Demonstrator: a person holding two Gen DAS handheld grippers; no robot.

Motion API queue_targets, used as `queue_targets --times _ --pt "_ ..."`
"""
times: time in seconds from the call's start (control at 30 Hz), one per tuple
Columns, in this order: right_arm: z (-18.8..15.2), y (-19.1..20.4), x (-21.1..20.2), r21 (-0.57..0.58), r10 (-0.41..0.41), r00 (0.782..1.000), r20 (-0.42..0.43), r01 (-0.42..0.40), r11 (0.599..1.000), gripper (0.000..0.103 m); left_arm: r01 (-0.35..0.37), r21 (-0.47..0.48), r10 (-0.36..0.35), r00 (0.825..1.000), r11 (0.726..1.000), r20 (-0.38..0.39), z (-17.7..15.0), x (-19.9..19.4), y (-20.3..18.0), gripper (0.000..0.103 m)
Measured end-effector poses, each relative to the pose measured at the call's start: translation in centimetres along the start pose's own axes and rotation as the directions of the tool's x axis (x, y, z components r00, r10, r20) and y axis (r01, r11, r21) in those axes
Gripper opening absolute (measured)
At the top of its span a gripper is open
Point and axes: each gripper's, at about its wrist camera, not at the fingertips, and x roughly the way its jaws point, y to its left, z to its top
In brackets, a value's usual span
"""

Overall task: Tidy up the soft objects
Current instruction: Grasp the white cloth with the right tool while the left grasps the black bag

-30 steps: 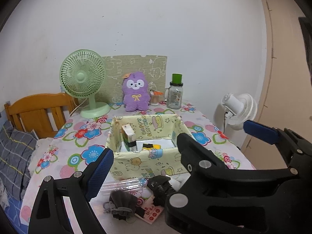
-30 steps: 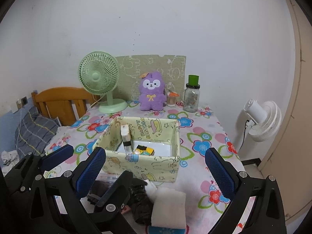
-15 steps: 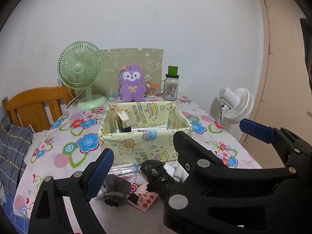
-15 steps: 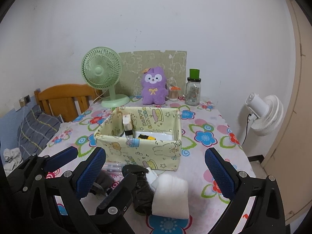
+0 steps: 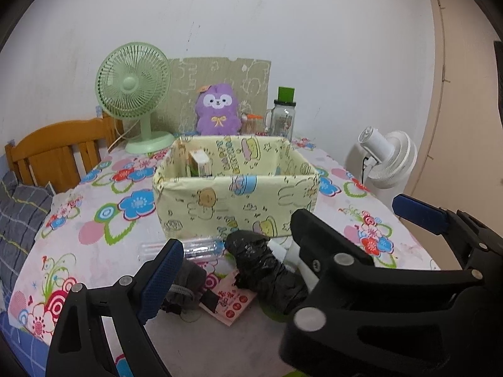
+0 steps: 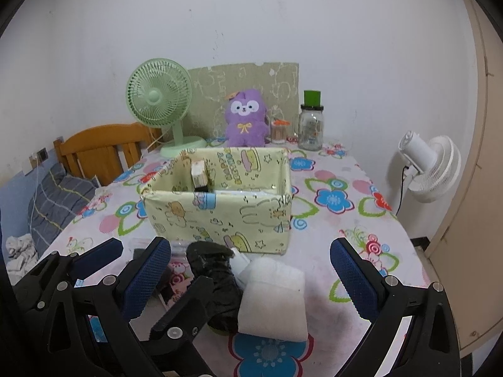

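Printed lettering runs slantwise down the inner back wall of the pale yellow cartoon-print fabric box (image 5: 234,199) at the middle of the table, too distorted to read. A pink card with red round stickers (image 5: 232,303), near the table's front edge, bears characters too small to make out.

box (image 5: 235,201) floor hidden; jar (image 6: 310,130) contents unclear

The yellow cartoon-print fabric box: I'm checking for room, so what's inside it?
Inside the yellow cartoon-print fabric box, an upright small carton and something flat and white show; the near wall hides the bottom.
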Motion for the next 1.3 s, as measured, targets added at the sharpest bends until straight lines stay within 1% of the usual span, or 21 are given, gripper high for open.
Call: queue_targets --times 0.33,0.47,0.67,0.83,0.97,1.3 --pt "-1.5 -1.0 1.7 0.026 -0.001 0.998 -0.056 0.003 1.0 0.102 -0.02 0.011 0.021 0.997 1.0 -0.073 -2.0 2.0 0.4 0.093" --pt "-2.0 -1.3 2.7 0.031 -0.01 0.996 -0.089 0.013 0.999 0.102 -0.026 0.007 0.026 0.995 1.0 -0.095 -2.4 2.6 0.4 0.085" --pt "-2.4 -1.9 3.8 0.036 -0.028 0.992 -0.12 0.033 0.999 0.101 -0.029 0.013 0.03 0.993 0.999 -0.111 -2.6 3.1 0.0 0.083" --pt "-2.8 -2.4 4.8 0.043 -0.042 0.987 -0.154 0.049 0.998 0.098 -0.018 0.02 0.02 0.991 1.0 -0.129 -2.6 3.8 -0.4 0.083" --pt "-3.2 -3.0 5.7 0.057 -0.043 0.982 -0.181 0.054 0.997 0.095 -0.022 0.03 0.026 0.989 0.999 -0.147 -2.7 4.5 -0.7 0.079" --pt "-4.0 -4.1 8.1 0.095 -0.038 0.966 -0.255 0.064 0.993 0.095 -0.019 0.044 0.027 0.979 0.999 -0.201 -3.1 6.3 -1.1 0.078"
